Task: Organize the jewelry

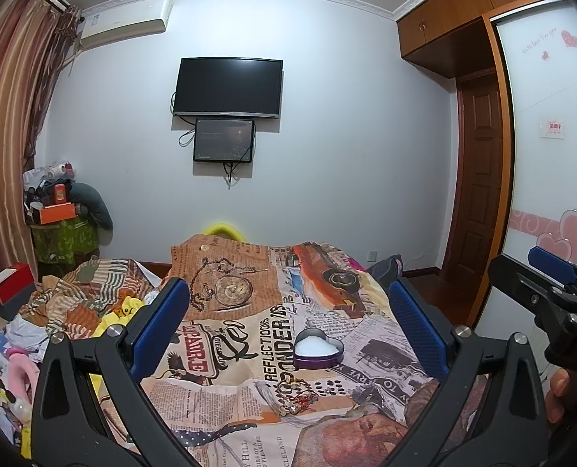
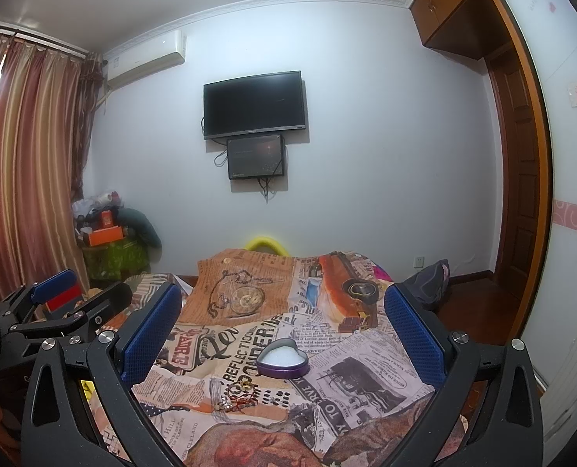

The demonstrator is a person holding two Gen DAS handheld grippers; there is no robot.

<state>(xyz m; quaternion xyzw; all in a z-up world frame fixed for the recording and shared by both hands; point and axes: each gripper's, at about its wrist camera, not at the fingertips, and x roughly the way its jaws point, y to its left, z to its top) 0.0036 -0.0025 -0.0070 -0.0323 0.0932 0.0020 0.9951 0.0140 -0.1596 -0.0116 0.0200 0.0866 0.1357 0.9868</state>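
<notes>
I see the printed bedspread [image 1: 327, 323] with the heart-shaped tin [image 1: 318, 349] open and holding nothing but white lining — the jewelry [image 1: 296, 393] lies heaped just before it. Nothing is sorted yet; my left gripper [image 1: 288, 319] and right gripper [image 2: 284, 327] hang wide open, holding nothing.

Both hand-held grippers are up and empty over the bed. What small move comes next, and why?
Probably lower the right hand-held gripper toward the tangled pile of gold and red jewelry. It lies loose on the newspaper-print bedspread, just in front of the open purple heart-shaped tin, whose white lining looks bare. Both grippers are wide open, holding nothing.
</notes>
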